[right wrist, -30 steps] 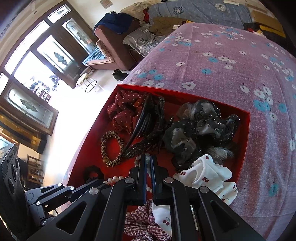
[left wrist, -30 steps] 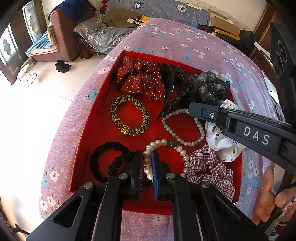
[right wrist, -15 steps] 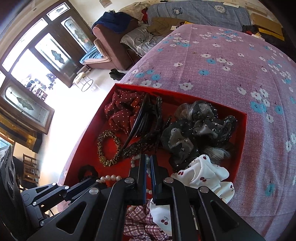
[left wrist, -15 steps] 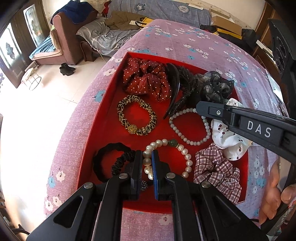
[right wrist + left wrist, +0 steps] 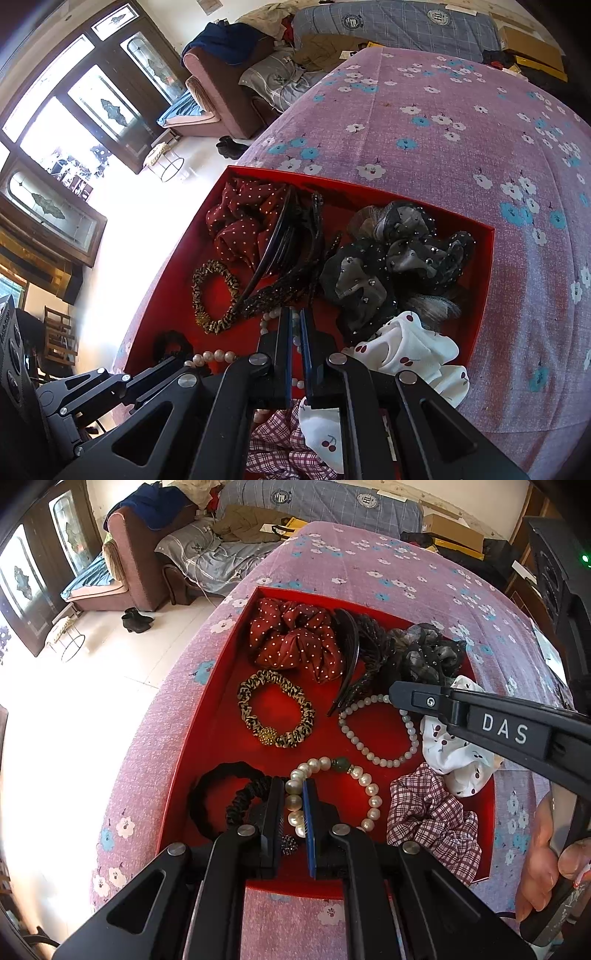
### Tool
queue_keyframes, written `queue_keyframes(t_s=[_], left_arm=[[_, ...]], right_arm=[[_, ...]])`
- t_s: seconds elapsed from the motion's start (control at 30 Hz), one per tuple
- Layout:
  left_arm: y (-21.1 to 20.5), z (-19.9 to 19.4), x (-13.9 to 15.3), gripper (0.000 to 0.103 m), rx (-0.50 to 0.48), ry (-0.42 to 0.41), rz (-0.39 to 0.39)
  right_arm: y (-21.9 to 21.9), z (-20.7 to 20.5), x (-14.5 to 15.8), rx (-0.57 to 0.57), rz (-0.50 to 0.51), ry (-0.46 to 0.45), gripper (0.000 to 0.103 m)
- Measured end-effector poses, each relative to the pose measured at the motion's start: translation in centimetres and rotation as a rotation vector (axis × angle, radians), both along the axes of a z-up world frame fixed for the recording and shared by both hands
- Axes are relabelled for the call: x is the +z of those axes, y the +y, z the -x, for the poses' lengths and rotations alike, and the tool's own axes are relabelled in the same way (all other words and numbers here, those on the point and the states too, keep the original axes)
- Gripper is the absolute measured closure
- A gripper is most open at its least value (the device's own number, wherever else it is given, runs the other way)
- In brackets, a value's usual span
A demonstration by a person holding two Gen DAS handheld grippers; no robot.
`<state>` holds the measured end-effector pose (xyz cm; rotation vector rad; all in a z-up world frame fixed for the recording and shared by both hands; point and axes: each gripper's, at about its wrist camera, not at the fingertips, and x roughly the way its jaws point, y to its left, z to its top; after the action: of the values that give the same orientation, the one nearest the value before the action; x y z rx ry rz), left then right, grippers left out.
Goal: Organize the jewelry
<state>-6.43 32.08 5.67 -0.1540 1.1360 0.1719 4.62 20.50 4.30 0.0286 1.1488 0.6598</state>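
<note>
Nothing has shifted since the earlier frame: left tool (image 5: 294, 801) stays nipped on the large pearl bracelet (image 5: 334, 794) near in the red tray (image 5: 207, 716), right tool (image 5: 293, 328) nearly shut, apparently empty, over the small bead bracelet (image 5: 380, 731); sorting looks mostly done.

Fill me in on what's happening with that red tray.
A person is sorting hair ties and bracelets in a red tray on a flowered cloth, a handheld gripper in each hand. The left gripper is shut on the large pearl bracelet near the tray's front edge. The right gripper is shut on the small bead bracelet beside the white cherry-print scrunchie. Neither bracelet looks clearly lifted yet.
</note>
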Motion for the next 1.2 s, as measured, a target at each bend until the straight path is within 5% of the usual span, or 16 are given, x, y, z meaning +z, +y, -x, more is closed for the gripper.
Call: queue_keyframes(t_s=[0.33, 0.43, 0.8, 0.97, 1.2], left_arm=[[-0.4, 0.5, 0.8, 0.092, -0.001, -0.015, -0.014], [-0.6, 0.7, 1.3, 0.079, -0.002, -0.026, -0.012], [-1.7, 2.0, 2.9, 0.066, -0.002, -0.064, -0.038], [-1.8, 2.3, 3.4, 0.056, 0.022, -0.073, -0.032], [-2.4, 2.7, 4.2, 0.047, 0.068, -0.088, -0.015]], right_arm=[[0.1, 0.5, 0.6, 0.018, -0.028, -0.004, 0.096], [0.2, 0.8, 1.0, 0.024, -0.037, -0.013, 0.094], [-1.2, 1.6, 3.6, -0.005, -0.084, -0.063, 0.093], [-3.0, 2.2, 4.8, -0.038, -0.068, -0.102, 0.072], [-6.3, 3.7, 5.3, -0.080, -0.033, -0.133, 0.062]])
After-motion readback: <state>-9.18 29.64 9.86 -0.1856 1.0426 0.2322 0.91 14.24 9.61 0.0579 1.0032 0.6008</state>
